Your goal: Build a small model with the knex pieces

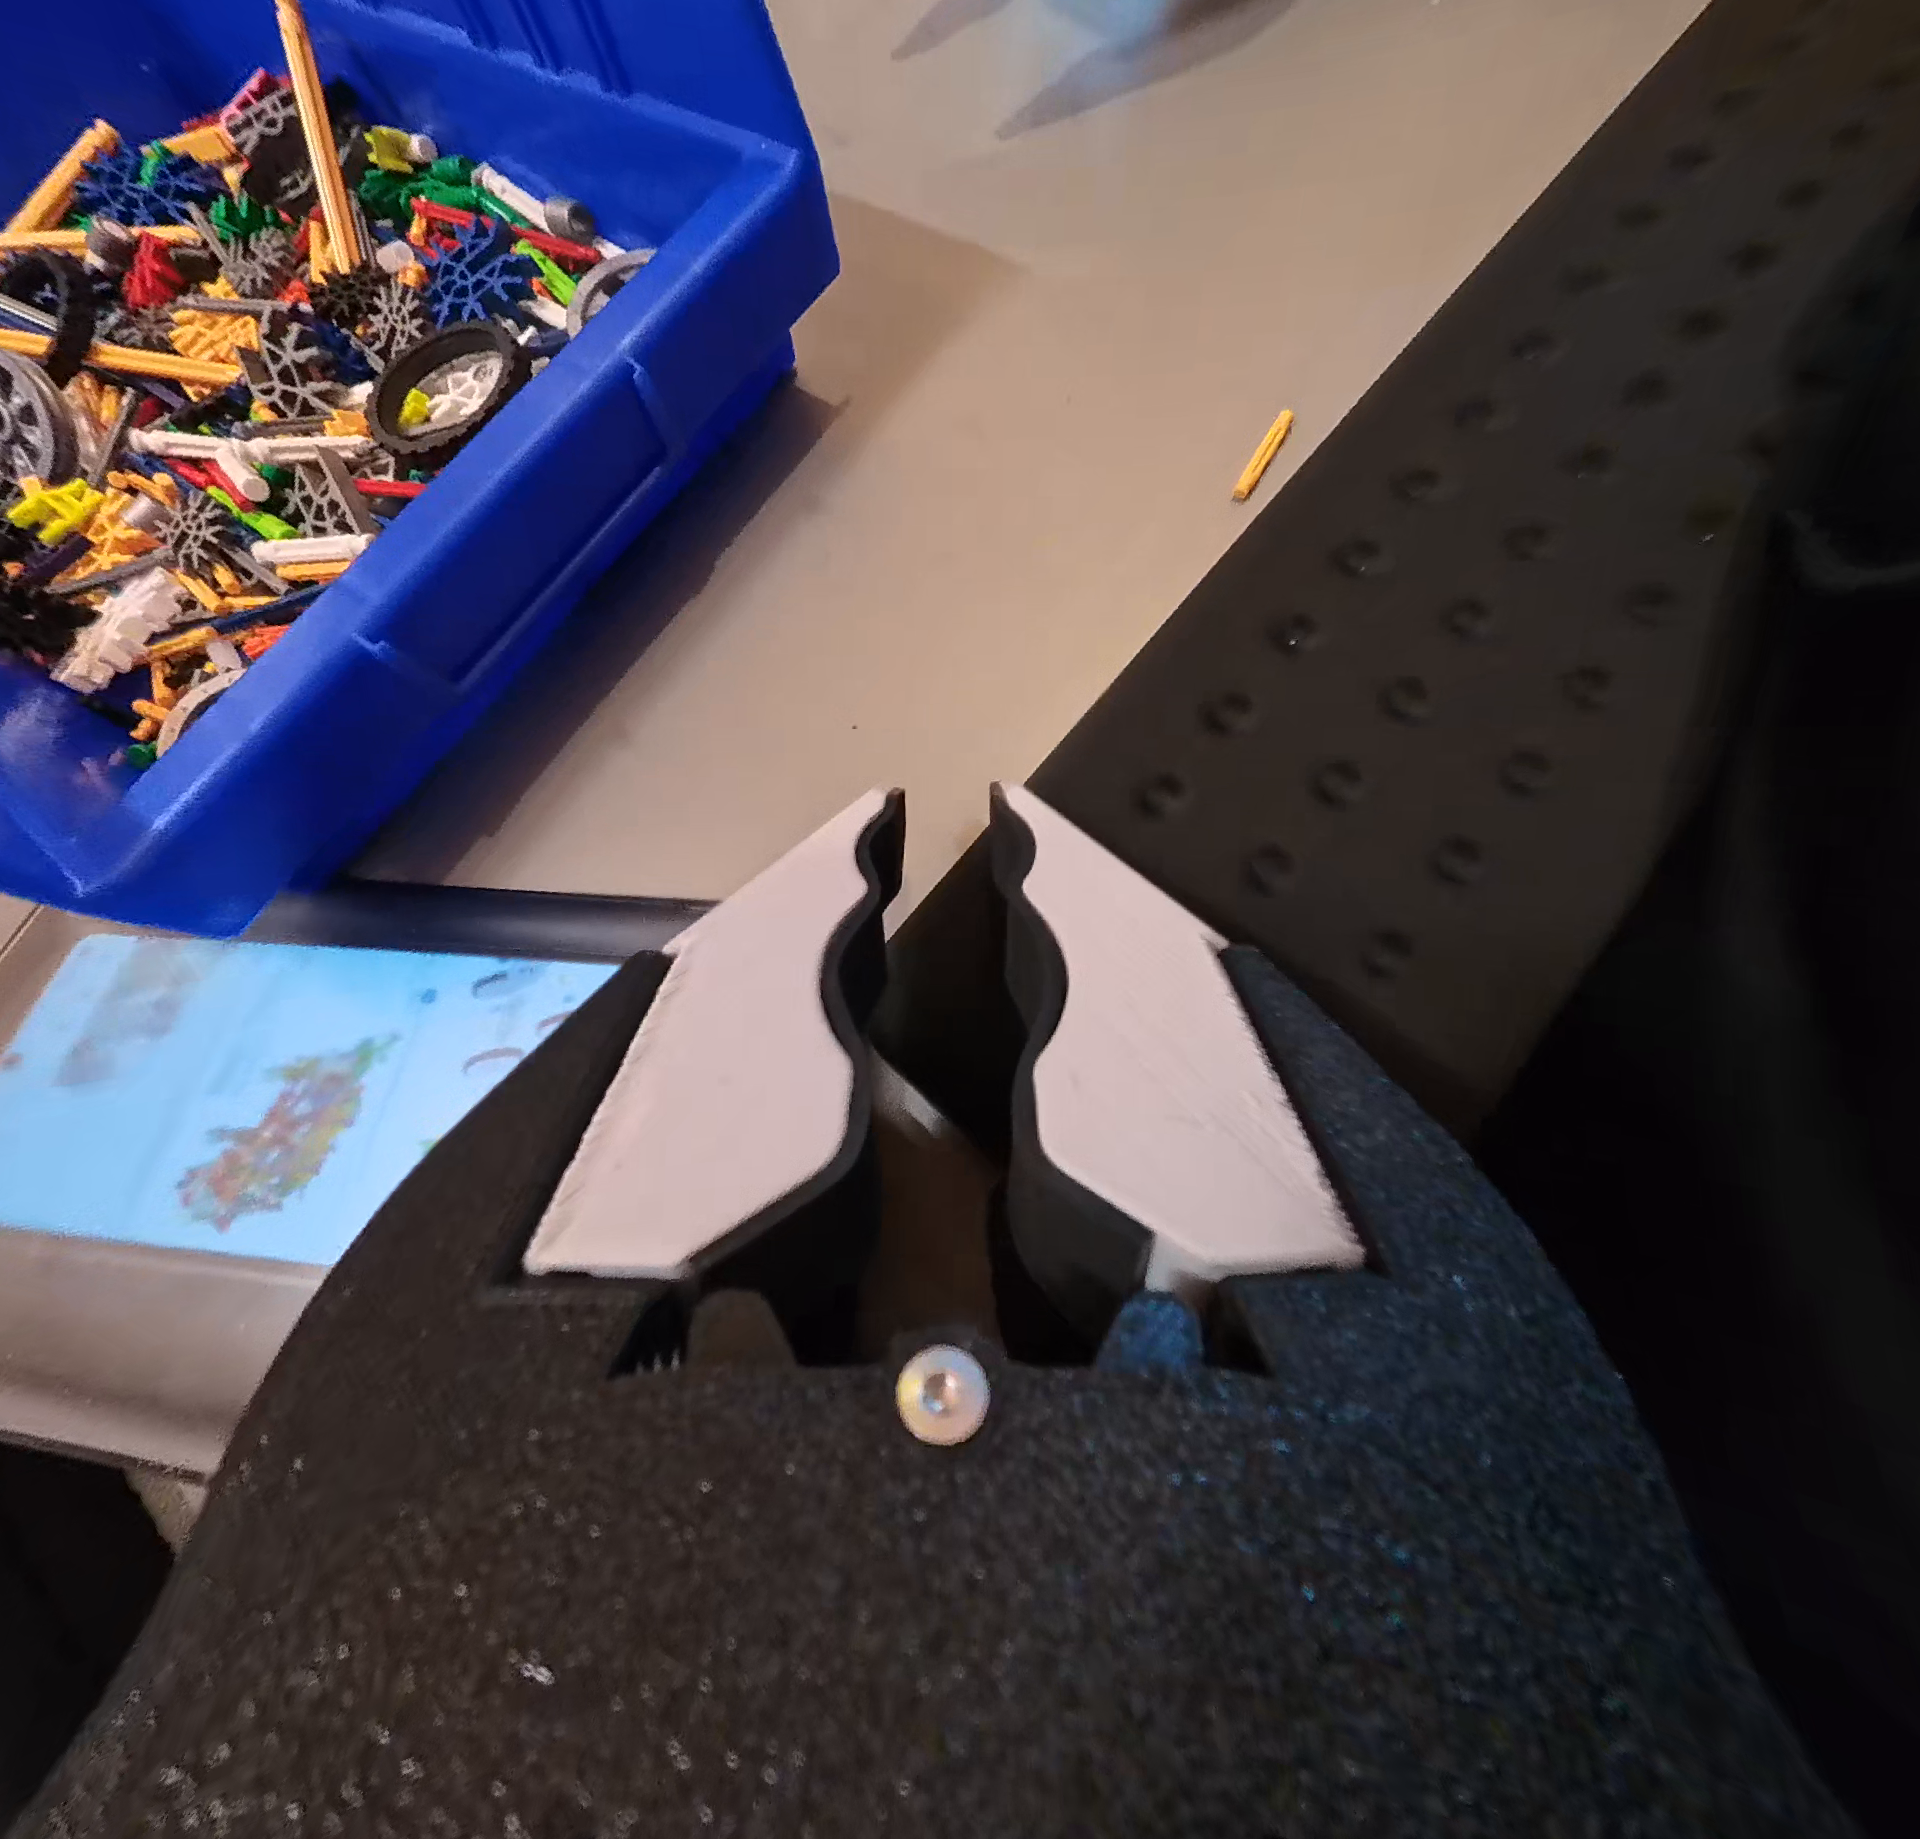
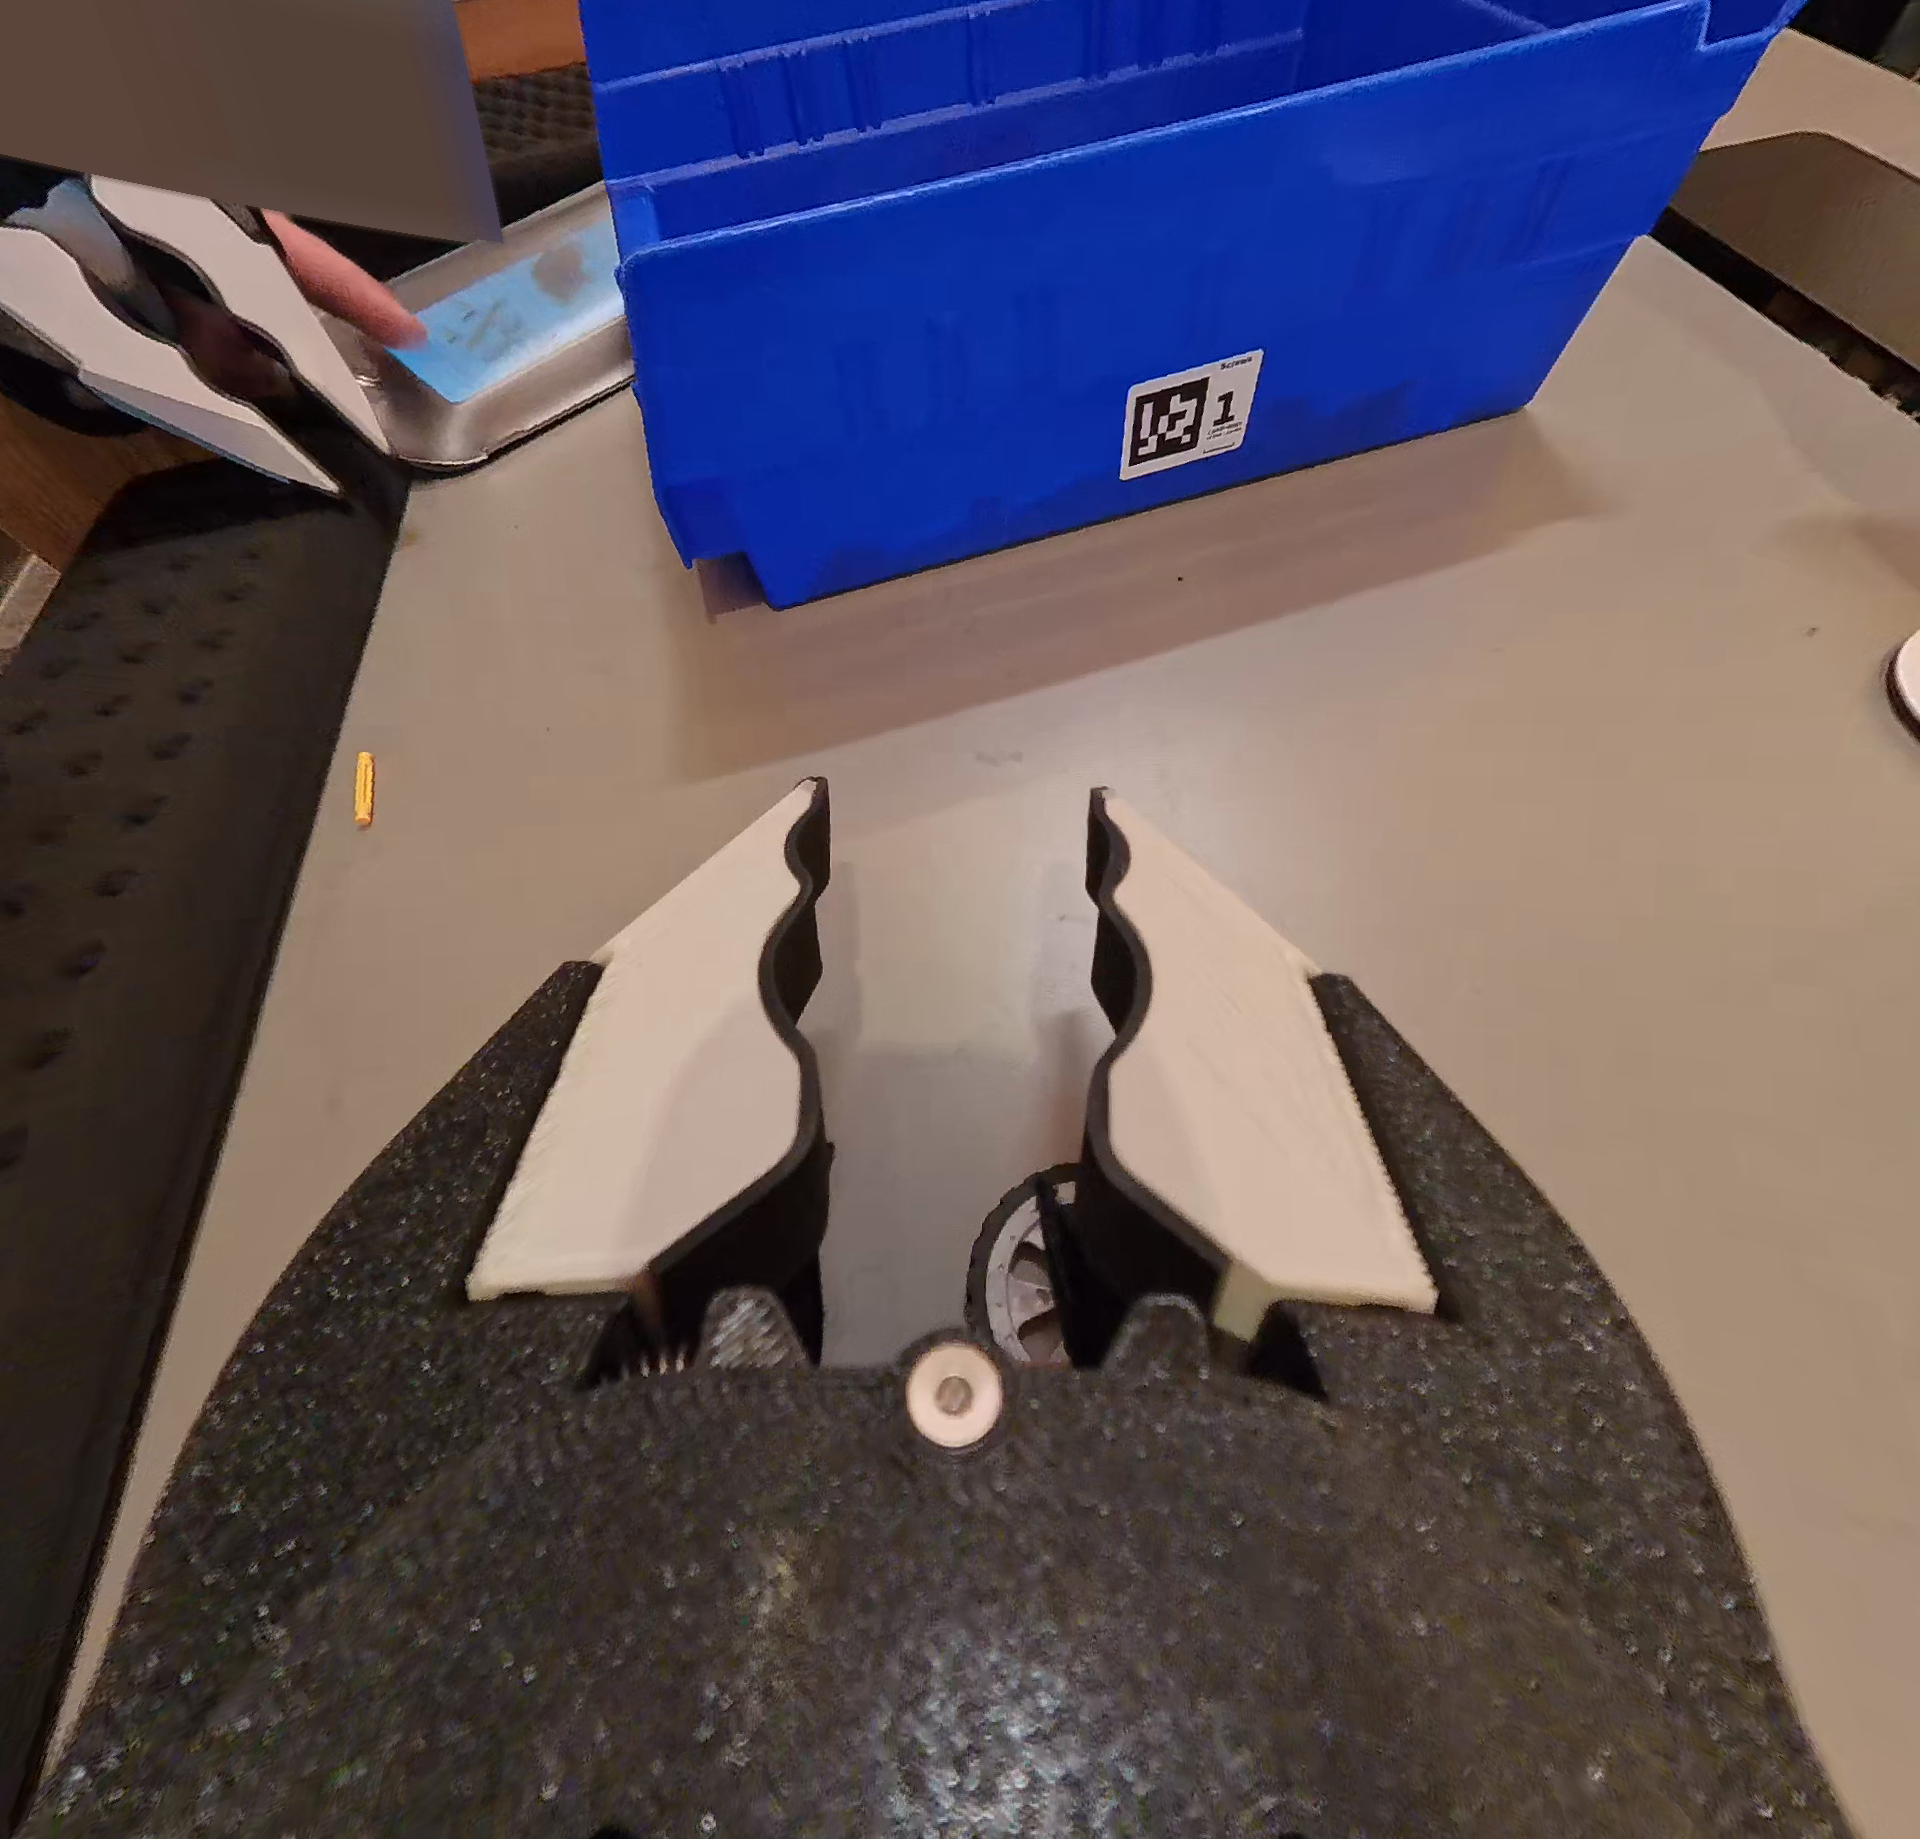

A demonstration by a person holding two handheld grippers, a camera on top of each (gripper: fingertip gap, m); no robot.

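Rod point(image 1: 1263, 454) lengthwise along table edge point(image 1: 1143, 646)

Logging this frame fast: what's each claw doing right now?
Left claw: open by a narrow gap, holding nothing.
Right claw: open wide, empty, above the grey table.

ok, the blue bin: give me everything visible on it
The blue bin is a glossy moulded plastic tote with ribbed walls and a stepped rim, upright on the grey table. A white sticker with a black square code sits on the side facing the right gripper. The left wrist view shows it filled with mixed construction-toy rods, connectors and wheels. Neither gripper touches it.
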